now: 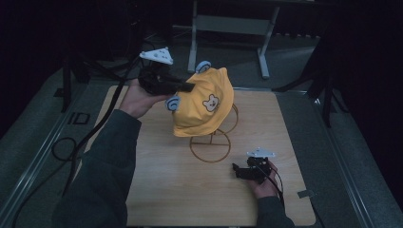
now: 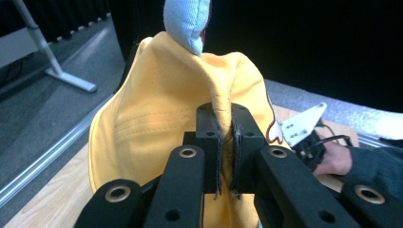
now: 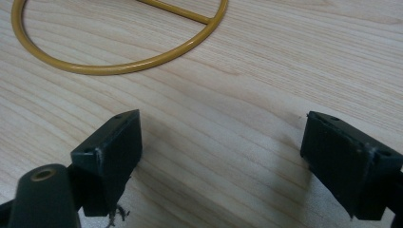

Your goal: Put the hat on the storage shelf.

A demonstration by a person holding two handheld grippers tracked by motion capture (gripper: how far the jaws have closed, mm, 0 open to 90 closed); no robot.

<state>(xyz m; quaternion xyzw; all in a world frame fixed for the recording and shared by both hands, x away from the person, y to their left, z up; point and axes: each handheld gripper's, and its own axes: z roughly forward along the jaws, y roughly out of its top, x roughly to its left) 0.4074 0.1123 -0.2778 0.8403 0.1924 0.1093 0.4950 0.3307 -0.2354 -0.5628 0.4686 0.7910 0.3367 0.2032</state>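
Yellow hat [image 1: 204, 102] with a bear patch and pale blue ears, draped over a gold wire stand [image 1: 210, 145] at the centre of the wooden desk [image 1: 190, 190]. The left hand-held gripper [image 1: 186, 87], at the hat's 9 o'clock, is clamped on a fold of its fabric; in the left gripper view the cloth [image 2: 157, 114] is pinched into a ridge between the closed pads. The hat appears soft and light and is likely to sag and shift rather than hold its shape; a bunched fold or the brim seems the surest hold, as the fabric gives under the pads. The right hand-held gripper [image 1: 241, 171] rests low on the desk toward 5 o'clock of the stand, jaws wide apart and holding nothing. Its own view shows the stand's ring base [image 3: 119, 66] just ahead. The wire hoops beneath the hat could snag the cloth if it is pulled sideways. A metal frame [image 1: 228, 28] stands beyond the desk at 12 o'clock, well apart.
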